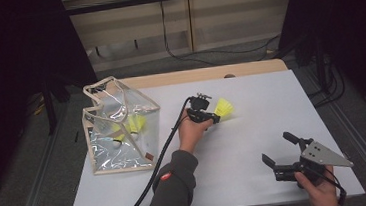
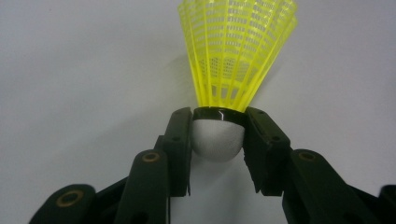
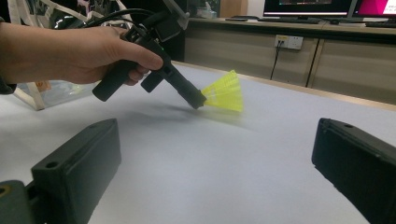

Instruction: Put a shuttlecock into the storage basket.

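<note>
A yellow shuttlecock with a white cork base is held just above the white table near its middle. My left gripper is shut on it. In the left gripper view the pads press both sides of the cork and the yellow skirt points away from my left gripper. The right gripper view shows the left gripper and the shuttlecock from the side. My right gripper stands open near the front right, jaws wide apart and nothing between them.
A clear plastic bag with a beige trim stands open at the table's left, with yellow shuttlecocks inside. The left gripper's black cable trails along the forearm. A wooden strip runs along the far edge.
</note>
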{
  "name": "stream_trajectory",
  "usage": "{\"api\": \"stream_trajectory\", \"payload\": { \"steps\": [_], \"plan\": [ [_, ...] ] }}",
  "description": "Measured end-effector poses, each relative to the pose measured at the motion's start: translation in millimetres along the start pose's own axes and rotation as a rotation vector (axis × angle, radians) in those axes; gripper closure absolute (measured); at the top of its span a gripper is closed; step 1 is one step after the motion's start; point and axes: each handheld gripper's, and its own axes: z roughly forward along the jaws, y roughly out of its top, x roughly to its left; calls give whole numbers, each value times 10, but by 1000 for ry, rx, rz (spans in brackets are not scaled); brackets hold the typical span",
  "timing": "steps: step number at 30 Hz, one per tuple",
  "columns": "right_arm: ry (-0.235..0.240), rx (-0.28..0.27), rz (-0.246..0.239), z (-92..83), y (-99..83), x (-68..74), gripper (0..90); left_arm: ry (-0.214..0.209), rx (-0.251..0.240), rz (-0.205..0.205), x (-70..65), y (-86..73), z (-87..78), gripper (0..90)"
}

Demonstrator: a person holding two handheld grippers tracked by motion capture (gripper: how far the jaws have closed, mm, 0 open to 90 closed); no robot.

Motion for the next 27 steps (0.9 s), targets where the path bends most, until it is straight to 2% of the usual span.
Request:
{"api": "stream_trajectory", "payload": {
  "steps": [5,21,26,27],
  "plan": [
    [2,2,-5,8,-2,8,14,-19,-7,-25,-1,-2,-72,637],
    [4,3,2,23,-11,18,13,-21,-10,-9,-3,13,-292,639],
    [4,5,2,26,-14,14,13,-16,5,-1,0,12,-329,639],
    [4,4,4,26,-13,15,13,-21,4,-10,-2,12,-334,639]
  ]
}}
